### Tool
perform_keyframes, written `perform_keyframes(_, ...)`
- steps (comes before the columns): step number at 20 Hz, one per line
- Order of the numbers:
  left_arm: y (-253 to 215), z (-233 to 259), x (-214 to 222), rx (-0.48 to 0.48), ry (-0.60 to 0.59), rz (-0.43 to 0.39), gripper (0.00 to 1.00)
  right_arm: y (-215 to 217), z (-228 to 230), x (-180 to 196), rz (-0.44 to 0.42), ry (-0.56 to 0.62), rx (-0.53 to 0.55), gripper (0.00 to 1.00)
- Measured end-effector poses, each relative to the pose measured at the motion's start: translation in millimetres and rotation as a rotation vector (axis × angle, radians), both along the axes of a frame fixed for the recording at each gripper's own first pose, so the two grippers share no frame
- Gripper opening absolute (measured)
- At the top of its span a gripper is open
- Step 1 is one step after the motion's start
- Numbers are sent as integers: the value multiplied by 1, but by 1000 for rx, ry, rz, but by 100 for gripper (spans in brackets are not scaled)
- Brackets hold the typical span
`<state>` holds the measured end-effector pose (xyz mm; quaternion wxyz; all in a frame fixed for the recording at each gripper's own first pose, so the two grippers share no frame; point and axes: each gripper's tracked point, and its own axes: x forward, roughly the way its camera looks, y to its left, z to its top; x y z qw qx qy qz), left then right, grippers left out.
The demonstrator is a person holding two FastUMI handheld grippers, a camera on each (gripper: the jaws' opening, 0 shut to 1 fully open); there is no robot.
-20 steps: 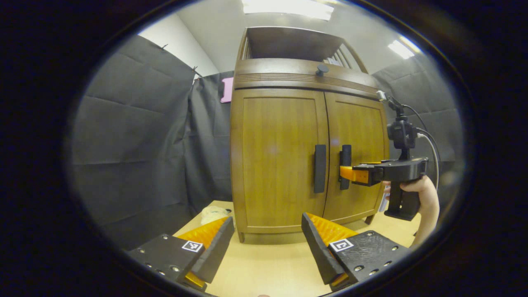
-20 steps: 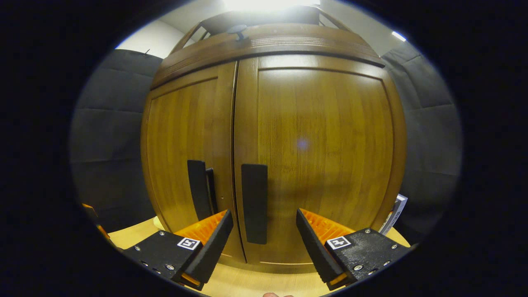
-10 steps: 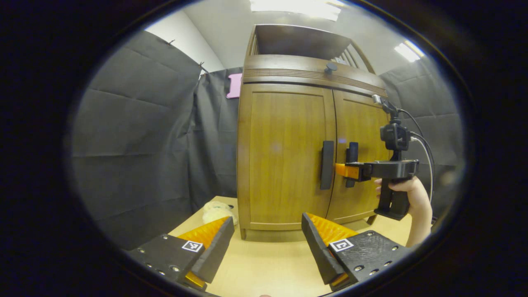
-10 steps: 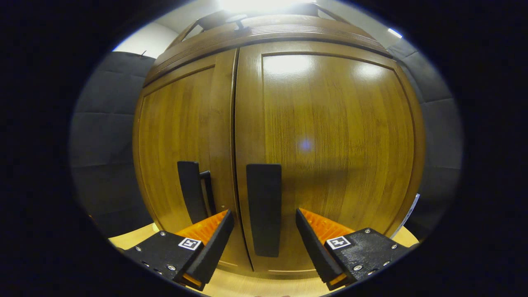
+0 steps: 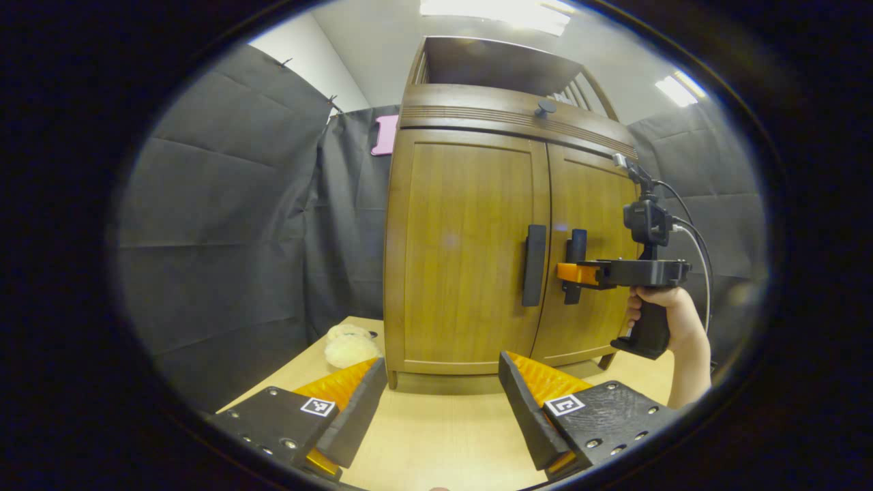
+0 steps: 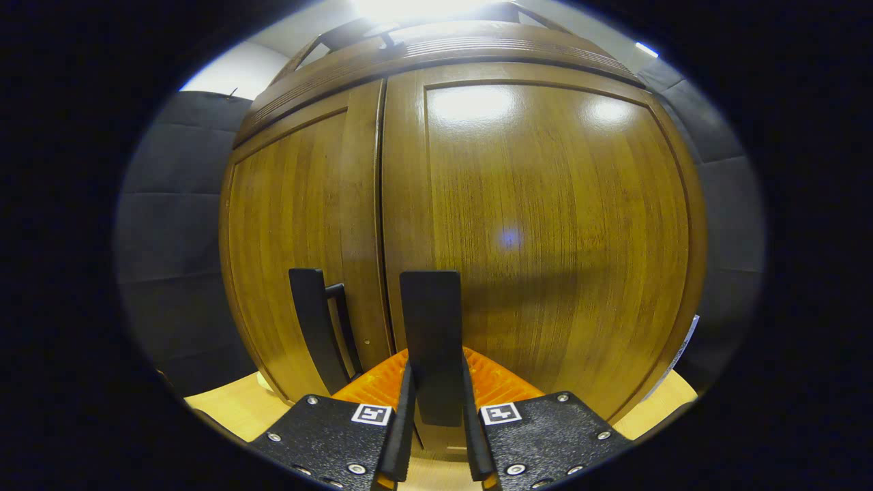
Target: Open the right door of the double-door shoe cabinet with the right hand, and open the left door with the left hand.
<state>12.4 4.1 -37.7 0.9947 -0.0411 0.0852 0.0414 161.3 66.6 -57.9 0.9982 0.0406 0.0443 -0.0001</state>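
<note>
A brown wooden double-door shoe cabinet (image 5: 470,239) stands on a light wooden table, both doors closed. Each door has a black vertical handle. In the right gripper view my right gripper (image 6: 436,416) is shut on the right door's handle (image 6: 431,327), both fingers pressing its sides; the left door's handle (image 6: 310,320) is just to its left. In the left gripper view that right gripper (image 5: 576,273), held by a hand (image 5: 665,310), sits at the right handle (image 5: 577,249). My left gripper (image 5: 440,392) hangs open above the table, well short of the left handle (image 5: 534,264).
A fluffy cream object (image 5: 349,346) lies on the table (image 5: 436,436) at the cabinet's left foot. Black cloth walls surround the booth. A small dark knob (image 5: 545,108) sits on the cabinet top. A white flat item (image 6: 675,354) leans by the cabinet's right side.
My right gripper moved in and its fingers came together on the right door's handle. My left gripper's view shifted slightly; it stays open. Both doors remain closed.
</note>
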Motion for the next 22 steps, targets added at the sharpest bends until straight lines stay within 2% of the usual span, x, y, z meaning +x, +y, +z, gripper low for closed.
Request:
perform_keyframes(5,1,4,-2,4,-5,16,99,2,2,-7,39,-12,-15,18)
perform_keyframes(9,1,7,-7,12,-16,35,94,3,10,-12,77,-25,-10,18)
perform_keyframes(11,-1,7,-8,29,-13,37,95,3,16,-15,95,-31,-6,18)
perform_keyframes(12,-1,8,-7,37,-9,37,99,3,17,-18,104,-33,-8,18)
perform_keyframes(13,-1,10,-6,44,-6,40,95,4,18,-19,110,-34,-7,18)
perform_keyframes(14,-1,11,-6,48,-7,46,99,4,18,-20,118,-33,-4,18)
perform_keyframes(16,-1,13,-10,42,-19,53,99,5,20,-25,134,-34,2,18)
perform_keyframes(17,0,13,-12,39,-24,55,95,4,22,-28,141,-37,8,18)
perform_keyframes(22,2,11,-12,39,-27,75,95,2,35,-38,173,-54,22,18)
